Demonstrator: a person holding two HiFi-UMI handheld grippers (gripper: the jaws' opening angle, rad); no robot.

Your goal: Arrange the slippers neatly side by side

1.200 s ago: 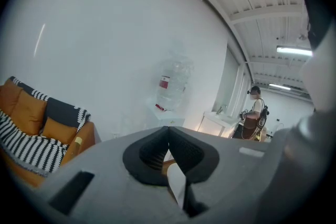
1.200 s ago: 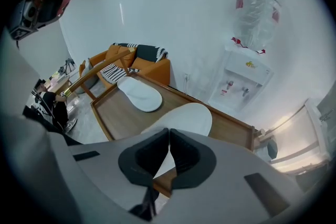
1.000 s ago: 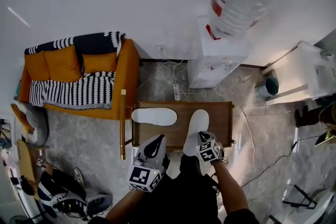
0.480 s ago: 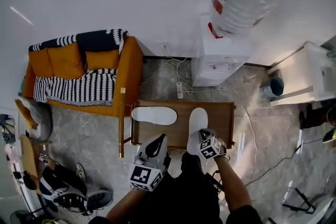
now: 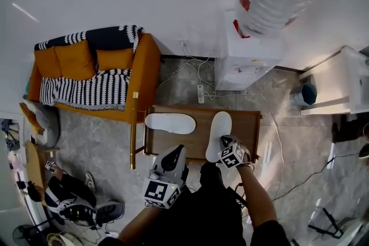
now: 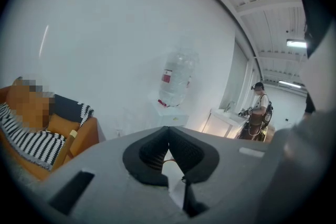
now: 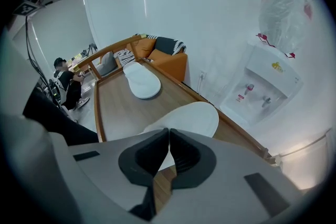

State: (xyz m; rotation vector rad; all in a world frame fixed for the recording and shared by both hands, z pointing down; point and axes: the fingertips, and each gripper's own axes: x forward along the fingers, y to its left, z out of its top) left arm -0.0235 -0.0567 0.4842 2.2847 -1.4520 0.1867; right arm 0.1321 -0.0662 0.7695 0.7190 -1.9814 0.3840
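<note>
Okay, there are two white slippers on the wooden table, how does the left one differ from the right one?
Pose: the left slipper lies crosswise, while the right slipper points away from the person, roughly at a right angle to it.
Contact: the left slipper lies free, while the right claw is closed at the right slipper's near end.
Shared: both are plain white, look alike in shape, and sit on the wooden table.

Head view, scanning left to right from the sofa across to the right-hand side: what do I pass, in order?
orange sofa → crosswise slipper → lengthwise slipper → teal bin
</note>
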